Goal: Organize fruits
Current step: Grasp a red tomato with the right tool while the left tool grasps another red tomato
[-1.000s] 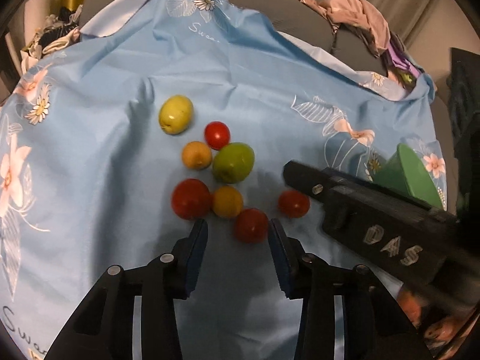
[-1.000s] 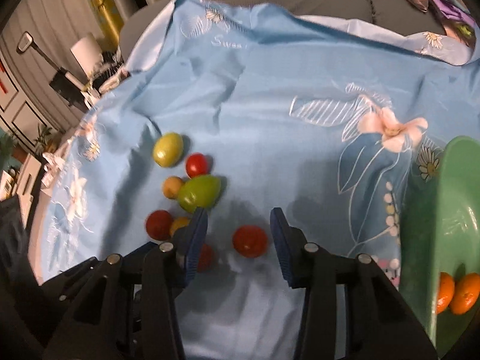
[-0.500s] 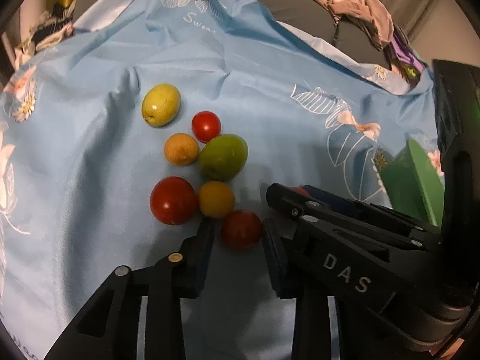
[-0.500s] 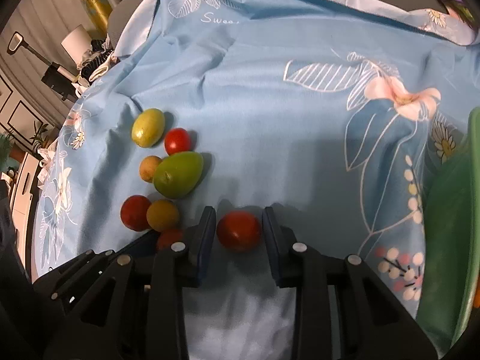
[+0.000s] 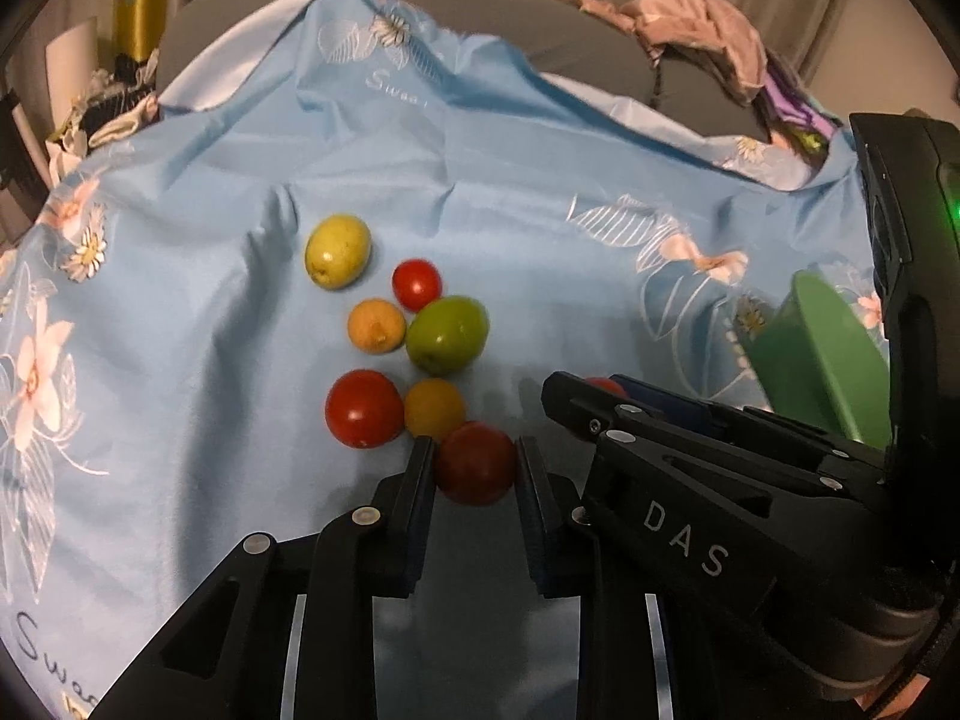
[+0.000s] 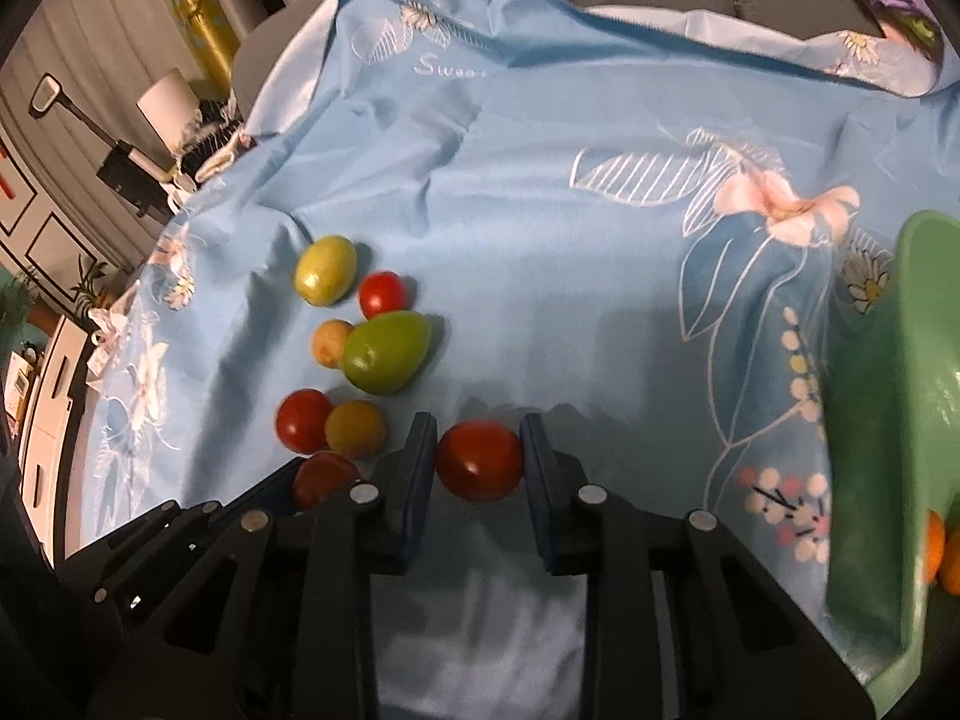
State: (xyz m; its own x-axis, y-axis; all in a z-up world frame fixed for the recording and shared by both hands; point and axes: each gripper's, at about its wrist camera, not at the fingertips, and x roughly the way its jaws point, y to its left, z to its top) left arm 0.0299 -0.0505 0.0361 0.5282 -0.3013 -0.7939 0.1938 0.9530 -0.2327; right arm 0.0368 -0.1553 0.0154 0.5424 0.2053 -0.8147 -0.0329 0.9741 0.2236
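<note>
Several small fruits lie in a cluster on a light blue flowered cloth (image 5: 198, 300): red tomatoes, orange ones, a green fruit (image 5: 447, 334) and a yellow-green fruit (image 5: 337, 250). My left gripper (image 5: 475, 468) is shut on a dark red tomato (image 5: 475, 463) at the near edge of the cluster. My right gripper (image 6: 478, 459) is shut on another red tomato (image 6: 478, 459) just right of the cluster. The right gripper's body also shows in the left wrist view (image 5: 690, 474), close beside the left one.
A green bowl (image 6: 894, 420) stands at the right and holds orange fruits (image 6: 942, 552); it also shows in the left wrist view (image 5: 822, 354). Crumpled clothes (image 5: 702, 30) lie on the grey surface beyond the cloth. Furniture and a lamp stand at far left.
Both grippers have moved forward and closed, each onto a red tomato. The two grippers are now close side by side.
</note>
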